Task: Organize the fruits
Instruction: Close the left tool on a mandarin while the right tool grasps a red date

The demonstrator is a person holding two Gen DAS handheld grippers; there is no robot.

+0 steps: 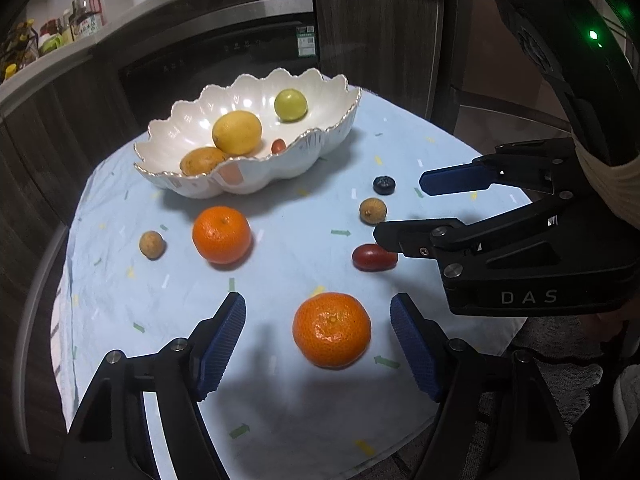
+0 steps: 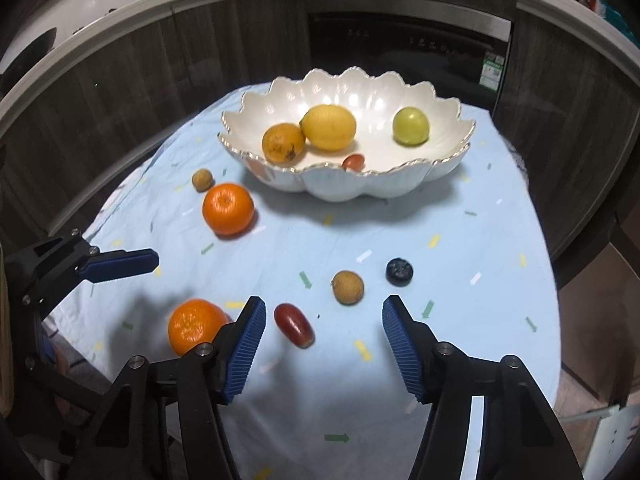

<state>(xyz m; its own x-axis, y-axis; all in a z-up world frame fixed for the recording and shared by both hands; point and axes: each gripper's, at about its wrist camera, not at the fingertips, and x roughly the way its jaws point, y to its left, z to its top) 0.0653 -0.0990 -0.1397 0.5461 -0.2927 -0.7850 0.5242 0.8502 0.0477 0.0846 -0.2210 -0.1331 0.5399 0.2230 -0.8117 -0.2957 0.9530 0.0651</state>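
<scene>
A white scalloped bowl (image 1: 316,148) (image 2: 440,168) holds a lemon (image 1: 237,133), a green fruit (image 1: 291,105), a brownish fruit (image 1: 202,161) and a small red one (image 1: 279,145). On the light blue cloth lie two mandarins (image 1: 331,329) (image 1: 221,234), two longans (image 1: 373,211) (image 1: 152,244), a red grape tomato (image 1: 374,257) (image 2: 294,325) and a blueberry (image 1: 384,185) (image 2: 399,271). My left gripper (image 1: 318,340) is open around the near mandarin (image 2: 195,325), not touching it. My right gripper (image 2: 324,344) (image 1: 400,210) is open, with the tomato and a longan (image 2: 348,287) just ahead.
The round table's edge (image 1: 44,280) curves close on the left. Dark wood cabinets and a built-in appliance (image 1: 224,56) stand behind. Bottles (image 1: 84,16) sit on the counter above. The two grippers are close together at the table's near right side.
</scene>
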